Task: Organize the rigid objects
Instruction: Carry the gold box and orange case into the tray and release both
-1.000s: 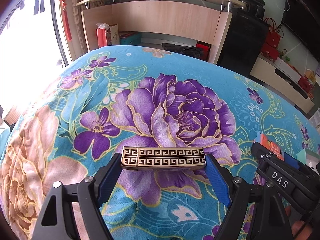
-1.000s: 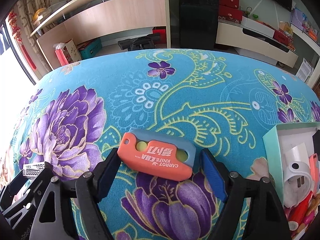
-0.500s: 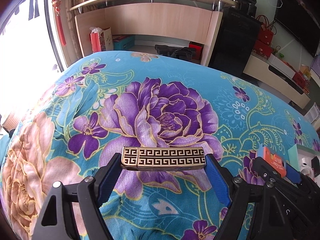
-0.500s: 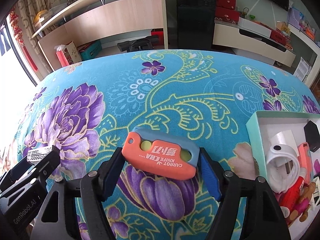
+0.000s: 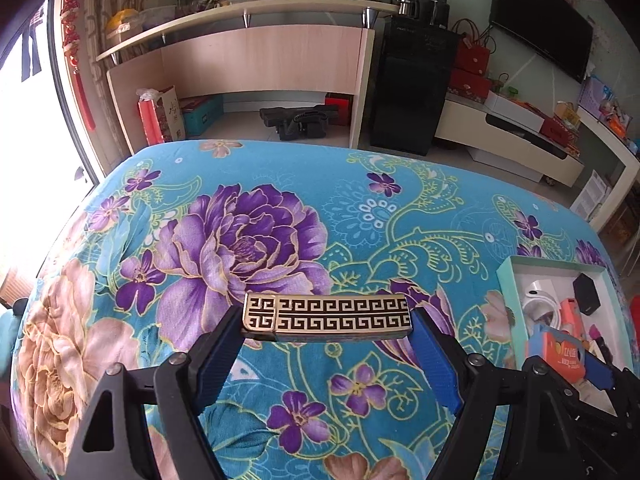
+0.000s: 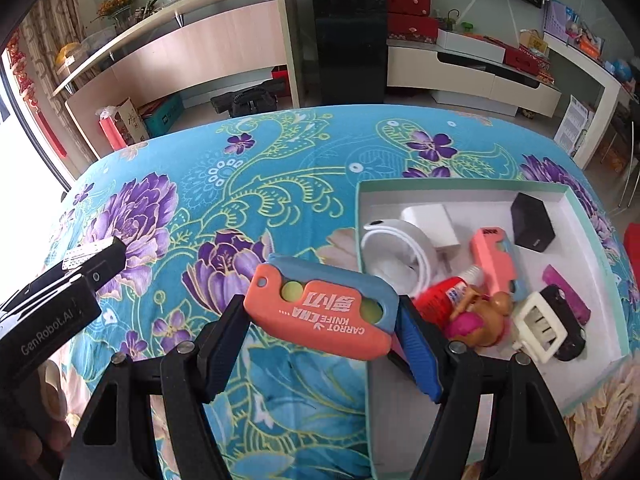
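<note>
My right gripper [image 6: 322,316] pinches the orange carrot knife [image 6: 320,312] just over the near-left edge of the box [image 6: 460,190]. My left gripper [image 5: 326,320] clamps the gold patterned bar [image 5: 326,317] above the cloth. The box is crowded; I fear a drop bounces out.

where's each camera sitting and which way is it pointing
Left wrist: on the left tongs, angled down at the floral cloth; its fingers clamp a gold patterned bar.
Right wrist: on the right tongs, facing down toward the box; fingers clamp an orange carrot knife.
Shared: cloth, box, and each shows the other's tongs.
</note>
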